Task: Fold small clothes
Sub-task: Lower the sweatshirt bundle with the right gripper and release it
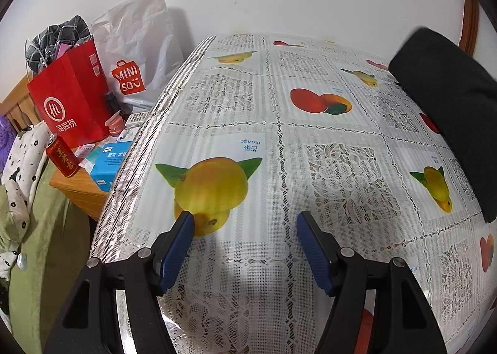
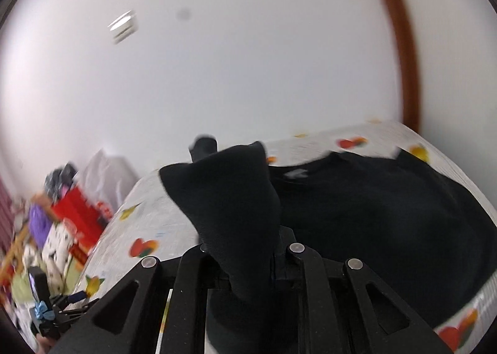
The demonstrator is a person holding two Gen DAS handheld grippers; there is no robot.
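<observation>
Tongs, right (image 2: 245, 248), clamped on lifted black garment (image 2: 372, 198).

In the left wrist view the desk (image 1: 310, 167) lies bare at frame centre, obstructed only by the black garment (image 1: 450, 99) at right and bags (image 1: 71, 96) at far left.

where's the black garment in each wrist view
Left wrist: black garment at the right edge, over the fruit-print tablecloth.
Right wrist: it fills centre and right, one part pinched in the right gripper.
Shared landmark: the red paper bag, at left in both.
</observation>
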